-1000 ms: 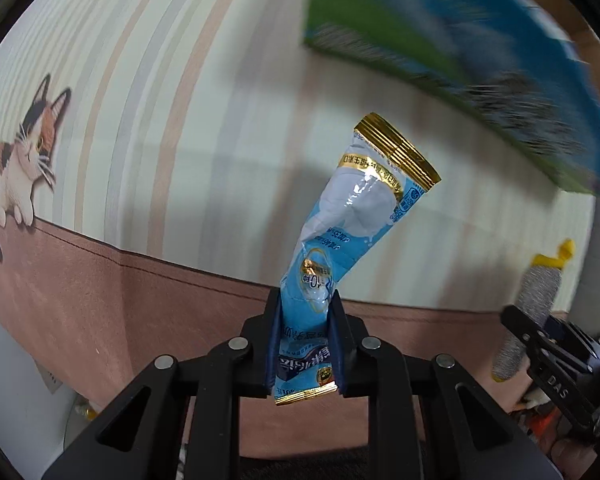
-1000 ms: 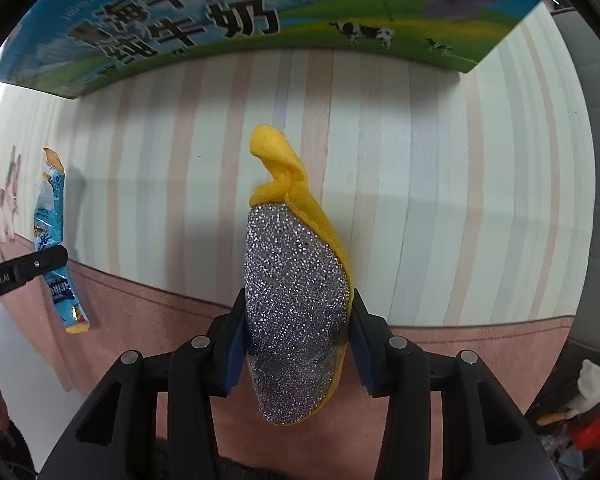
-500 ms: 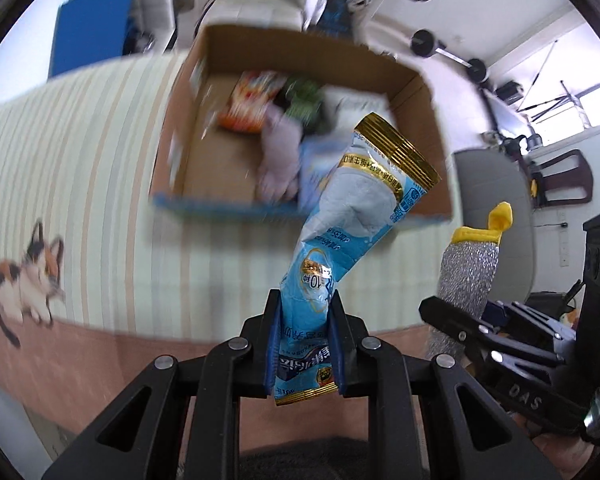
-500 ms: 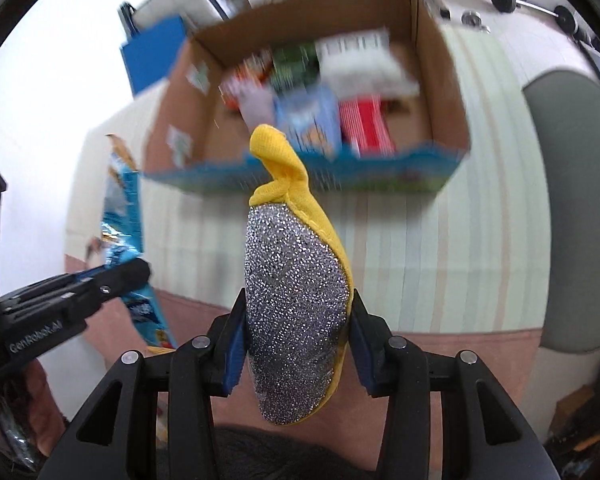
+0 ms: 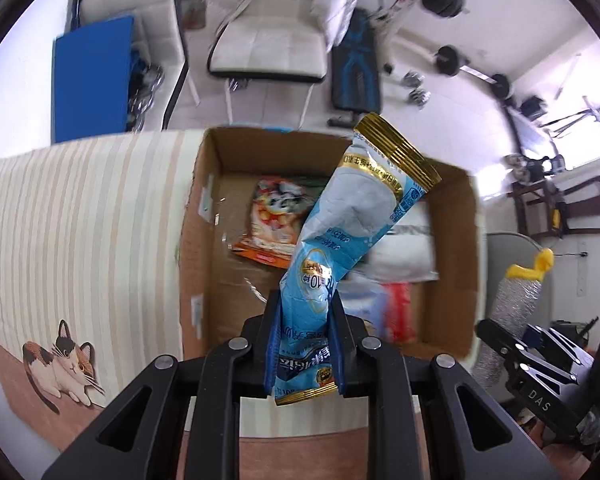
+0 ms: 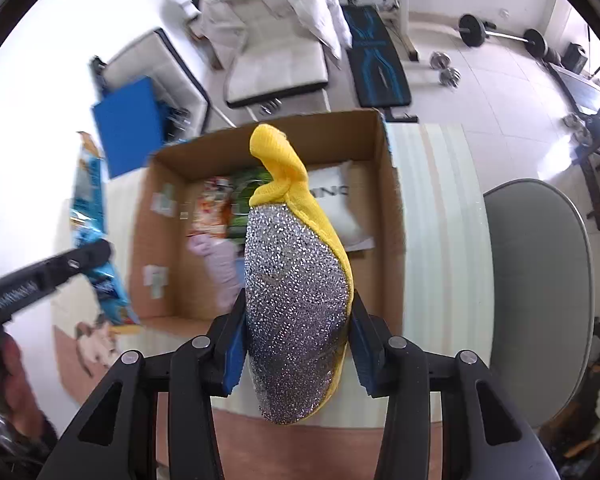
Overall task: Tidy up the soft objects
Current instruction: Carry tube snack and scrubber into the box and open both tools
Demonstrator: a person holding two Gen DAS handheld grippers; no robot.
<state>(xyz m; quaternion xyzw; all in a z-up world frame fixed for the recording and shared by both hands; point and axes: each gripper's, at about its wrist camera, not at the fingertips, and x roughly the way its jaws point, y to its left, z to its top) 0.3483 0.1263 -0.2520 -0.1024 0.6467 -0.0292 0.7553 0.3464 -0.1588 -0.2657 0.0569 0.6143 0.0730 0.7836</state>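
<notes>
My left gripper [image 5: 303,344] is shut on a light-blue snack pouch [image 5: 352,220] with gold ends, held upright above the near edge of an open cardboard box [image 5: 204,216]. My right gripper [image 6: 296,344] is shut on a silver glitter scrub pad with yellow cloth backing [image 6: 296,280], held upright in front of the same box [image 6: 388,184]. The box holds an orange snack bag [image 5: 276,220], a white pillow pack [image 6: 340,208], a lilac soft item [image 6: 220,268] and other packets. The pad [image 5: 516,300] shows at the right of the left wrist view; the pouch [image 6: 88,200] at the left of the right wrist view.
The box stands on a striped tablecloth [image 5: 80,220] with a cat print [image 5: 60,364] near the front edge. A grey chair seat [image 6: 540,280] is right of the table. Behind are a white armchair [image 5: 272,40], a blue panel [image 5: 92,80] and weights on the floor [image 6: 500,36].
Both grippers rose and tilted over the table: the view went from the box's outer side, to its open top, to its inside. Both grips are unchanged.
</notes>
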